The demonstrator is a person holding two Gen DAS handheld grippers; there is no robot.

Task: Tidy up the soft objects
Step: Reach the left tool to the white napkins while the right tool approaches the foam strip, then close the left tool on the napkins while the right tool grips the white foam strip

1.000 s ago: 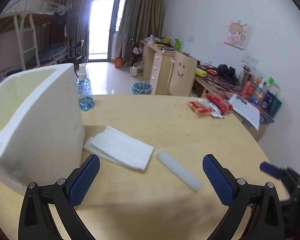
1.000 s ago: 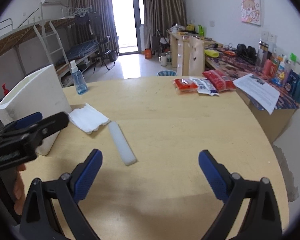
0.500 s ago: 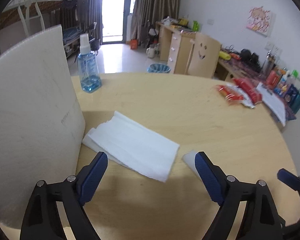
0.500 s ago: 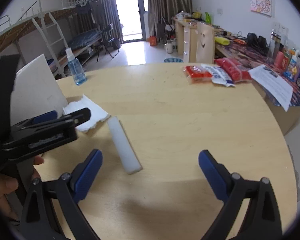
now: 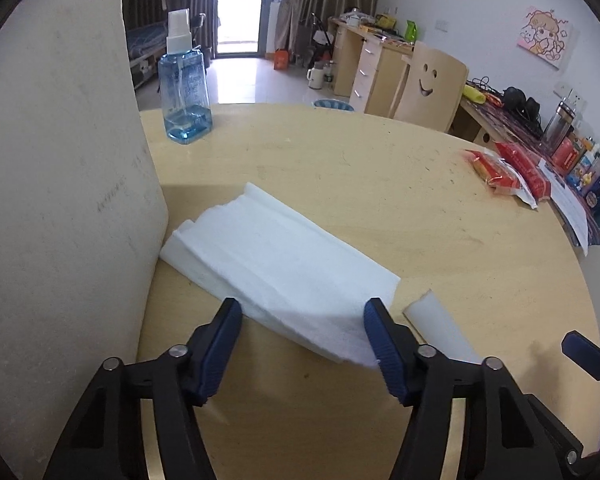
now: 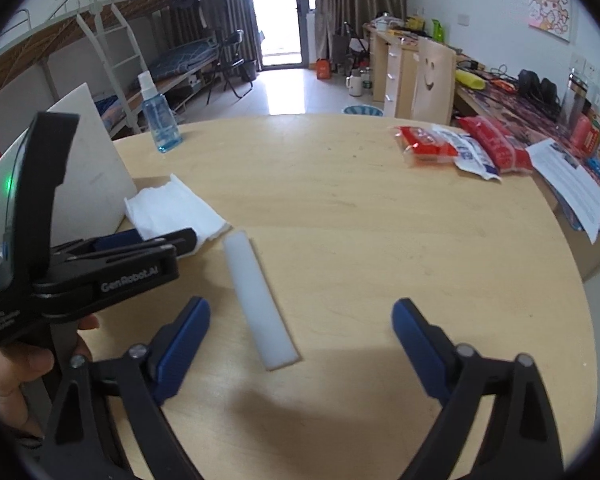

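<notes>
On the round wooden worktop (image 5: 380, 168), the left wrist view fills its 9 o'clock side with the rough, pitted wall of a white foam box (image 5: 60, 200), which the right wrist view shows only as a small slab at 9 o'clock (image 6: 96, 168). The left hand-held gripper (image 5: 302, 316) has its jaws spread wide, blue ribbed pads either side of the near edge of a folded white cloth (image 5: 276, 264); whether the pads touch it cannot be told. This cloth is soft and fibrous, layered in flat folds, with one corner against the foam box. Only the blunt end of a white foam strip (image 5: 436, 320) shows here, at 4 o'clock, just beside the cloth.

From the right wrist view the whole strip (image 6: 258, 300) is seen: long, smooth, rectangular, lying flat on the worktop and apart from the cloth (image 6: 172, 208). The right hand-held gripper (image 6: 300, 324) is also wide open and holds nothing, the strip lying between its pads toward 12 o'clock. A blue spray bottle (image 6: 158, 124), clear plastic, stands at 11 o'clock; red snack packets (image 6: 460, 148) lie at 2 o'clock.

Compared with a second ago, the left hand-held gripper has come much closer to the cloth, and its jaws have narrowed somewhat.
</notes>
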